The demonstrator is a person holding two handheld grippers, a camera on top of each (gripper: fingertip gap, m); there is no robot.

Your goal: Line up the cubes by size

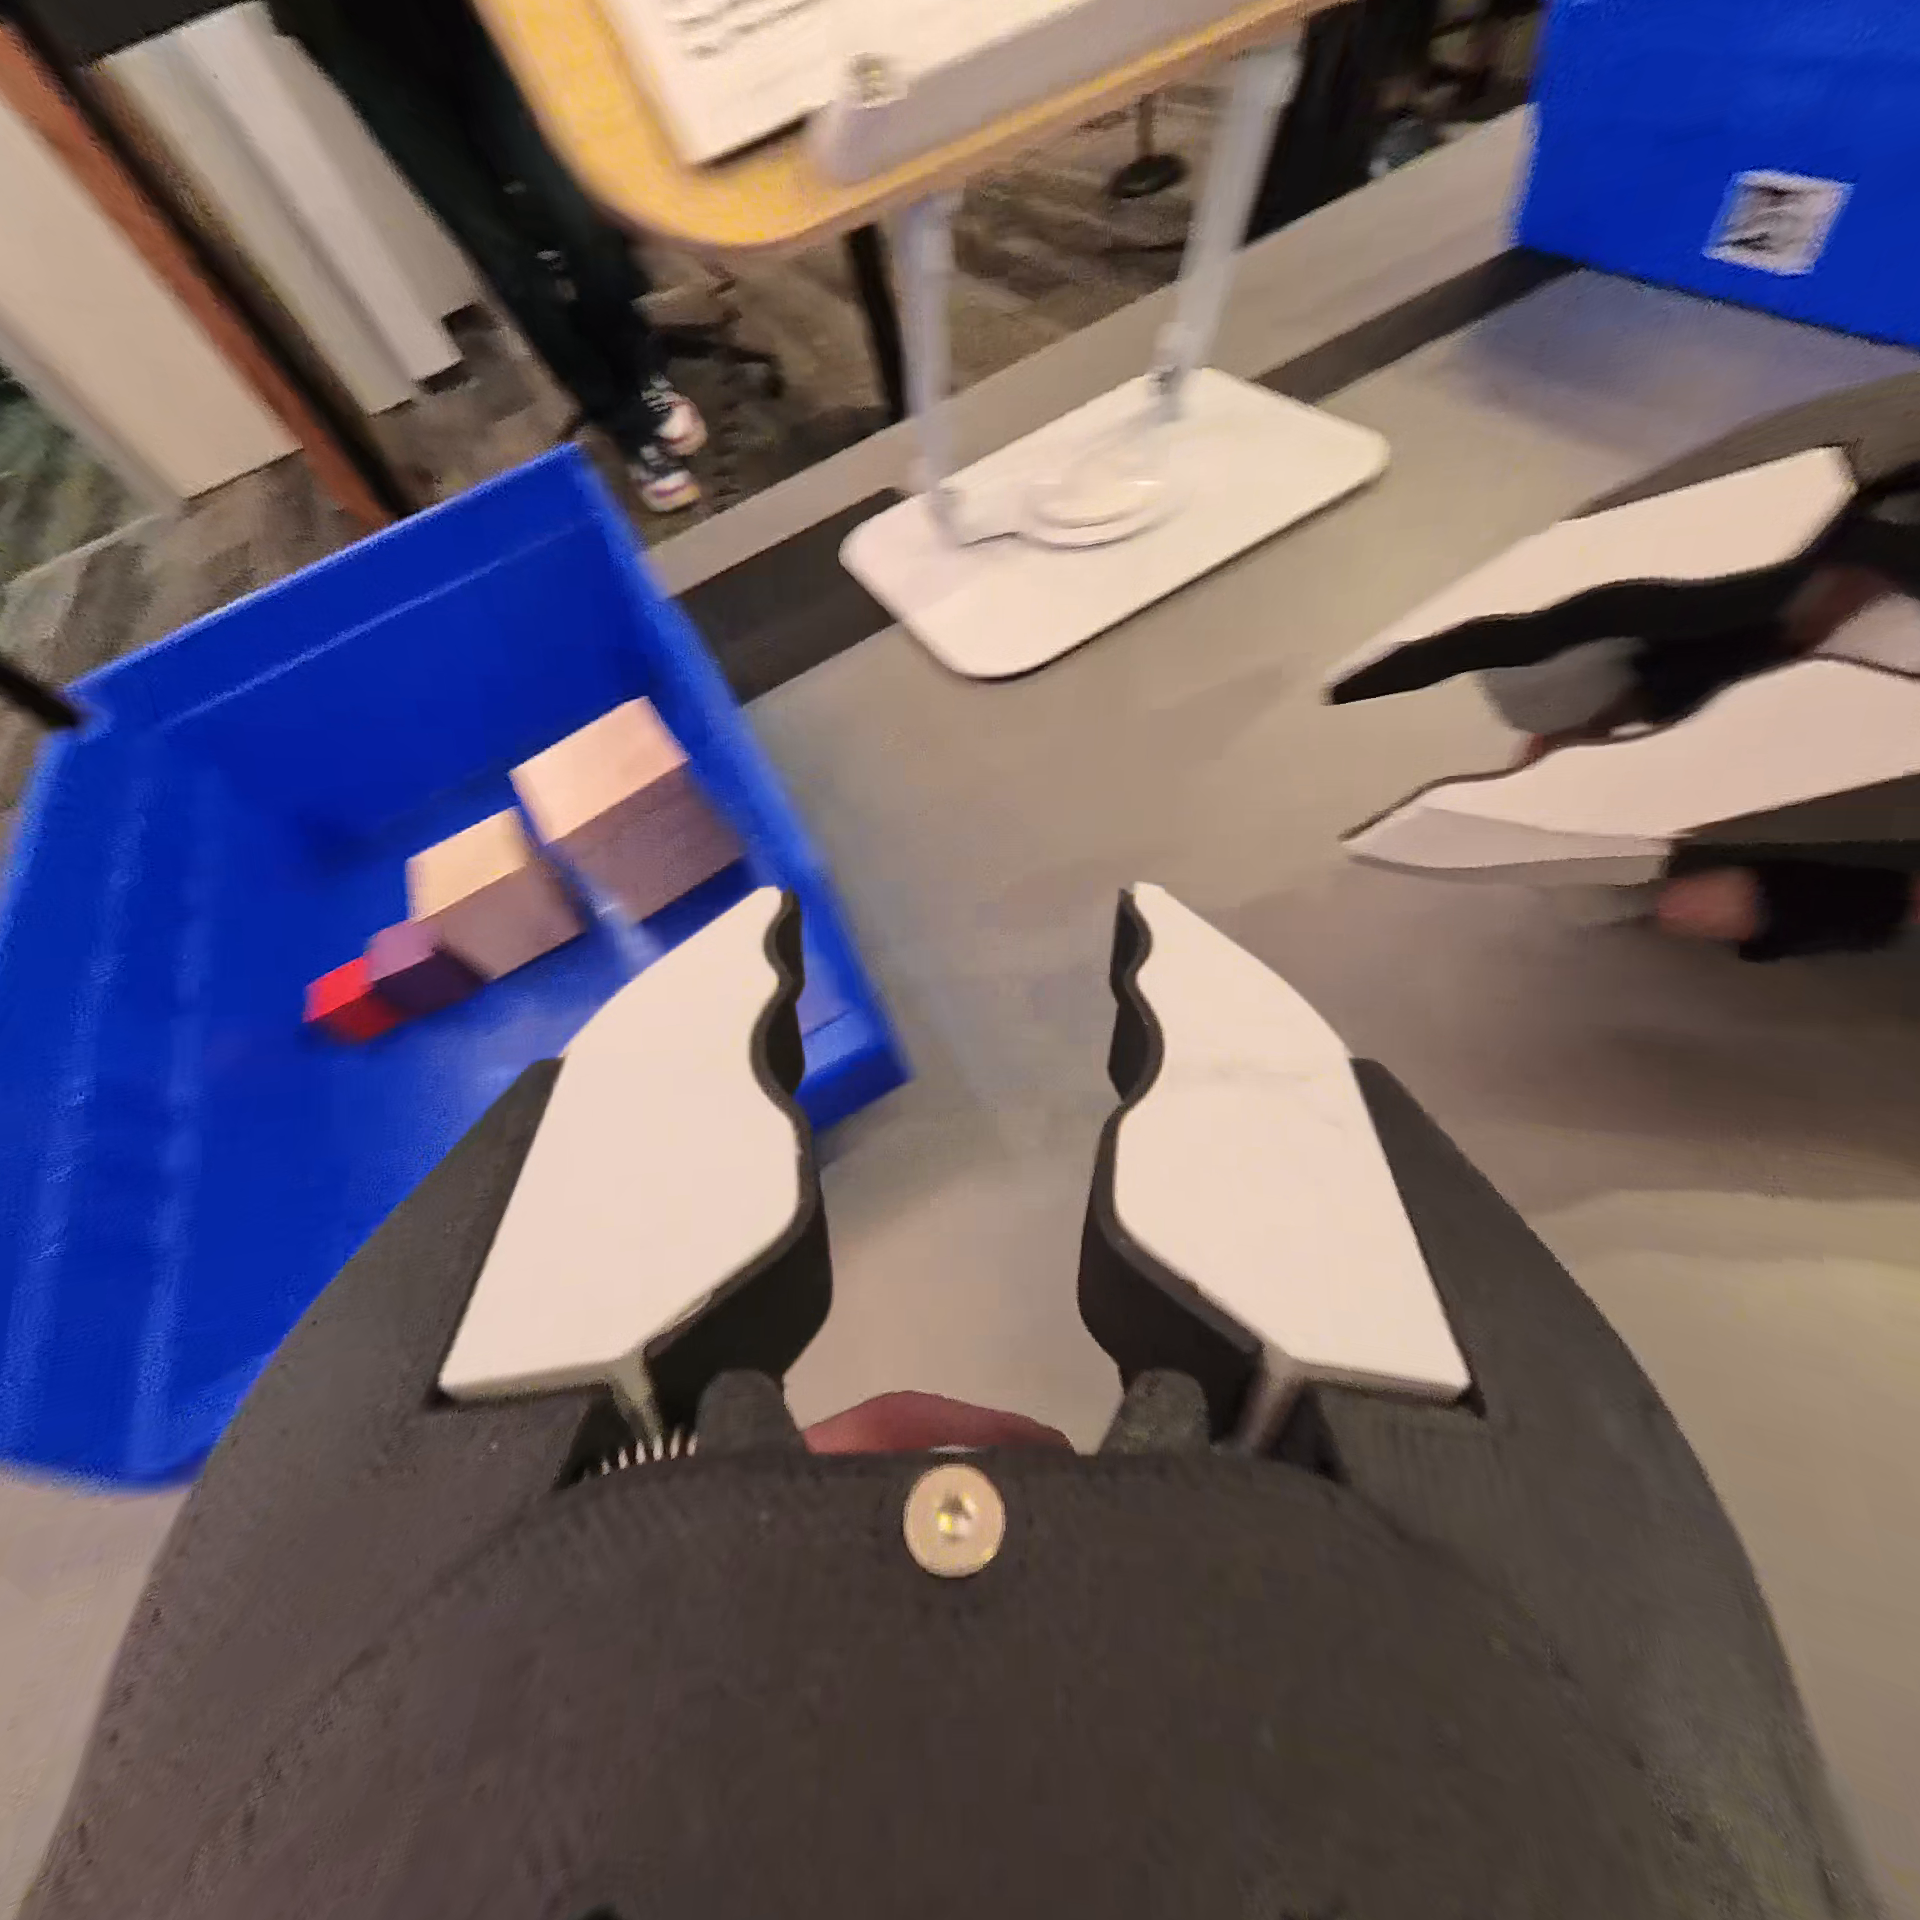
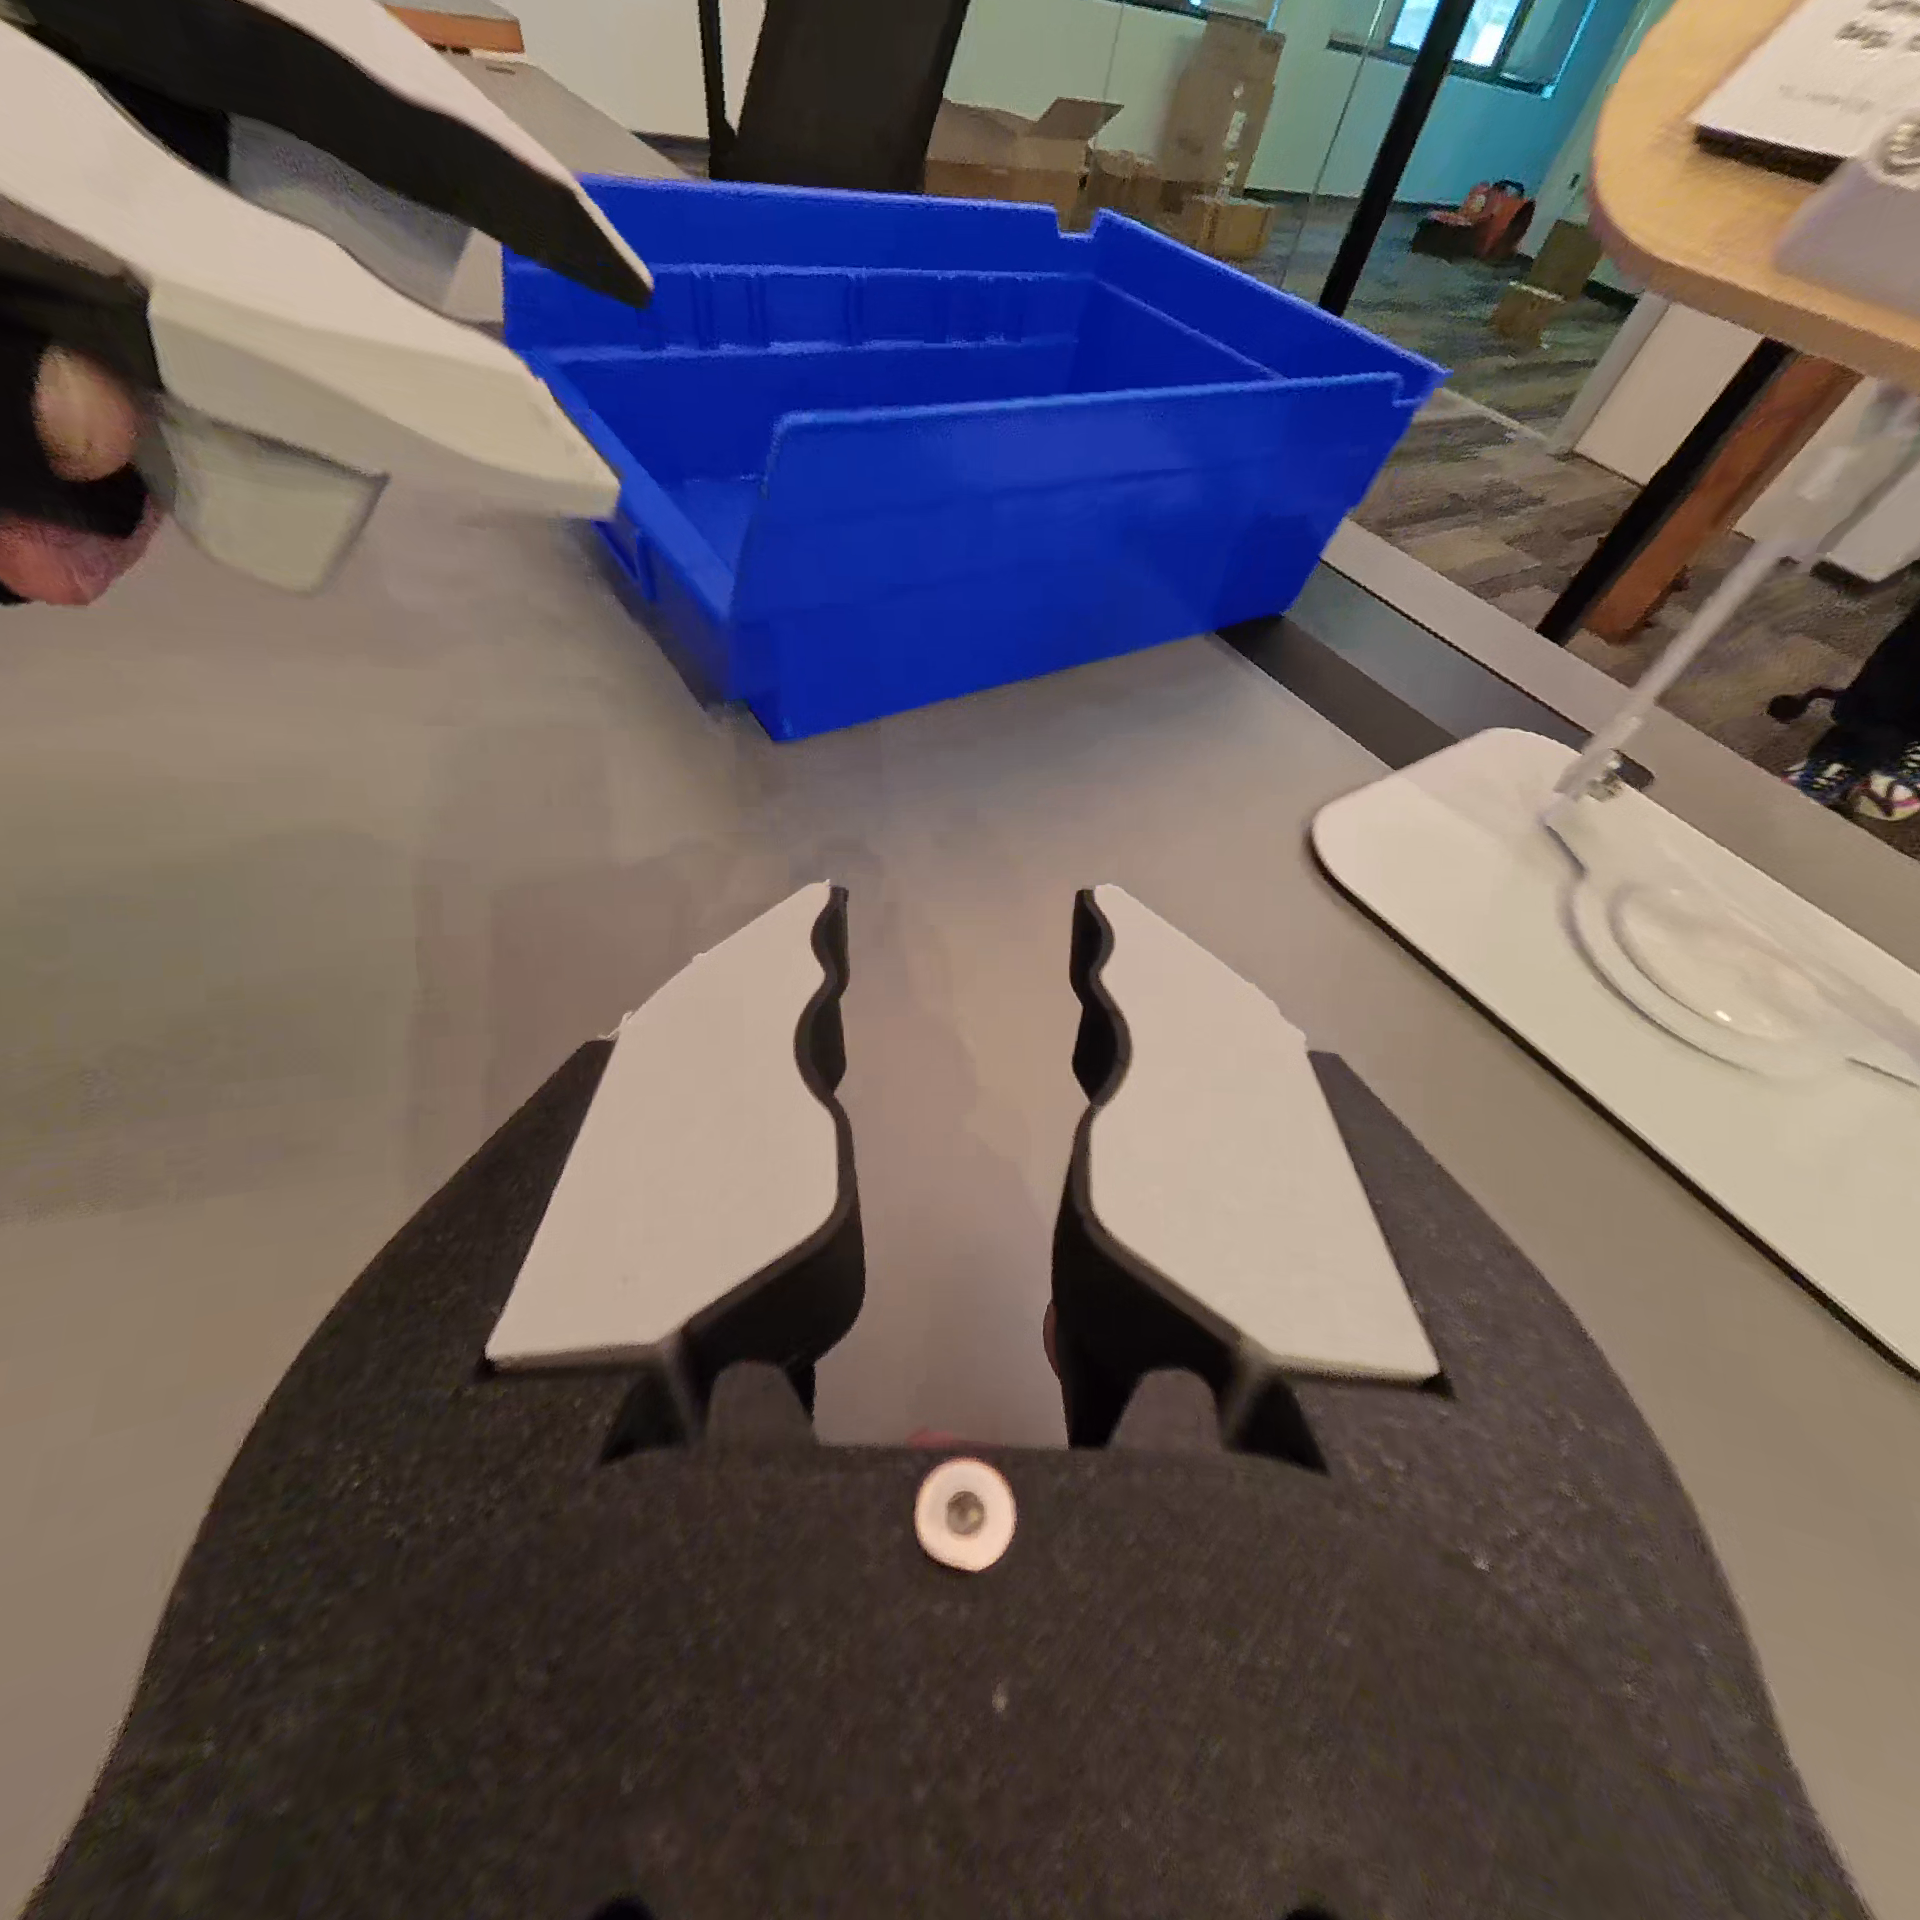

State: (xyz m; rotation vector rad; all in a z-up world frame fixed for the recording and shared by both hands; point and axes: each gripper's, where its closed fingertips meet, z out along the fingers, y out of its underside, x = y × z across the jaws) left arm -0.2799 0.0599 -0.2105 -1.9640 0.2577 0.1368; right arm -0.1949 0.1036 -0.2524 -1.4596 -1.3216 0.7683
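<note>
Four cubes sit in a row on the floor of a blue bin (image 1: 208,935), touching one another and stepping down in size: large wooden cube (image 1: 613,800), medium wooden cube (image 1: 488,899), small purple cube (image 1: 416,966), smallest red cube (image 1: 348,1003). The large cube stands nearest the bin's far wall, the red one nearest the open front. The left wrist view is motion-blurred, so cube faces are soft.

The bin rests on a grey surface (image 1: 1039,831), close to its far edge. A white flat base with a clear stand (image 1: 1122,509) lies on the surface near the same far edge, beside the bin. A second blue bin (image 1: 1714,156) shows at the far right corner.

Left gripper (image 1: 961,904): jaws apart, nothing between them, only bare surface visible in the gap; its left finger overlaps the bin's side wall in view.

Right gripper (image 2: 961,899): jaws apart, nothing held, hovering over open surface, in front of the bin (image 2: 987,499).
</note>
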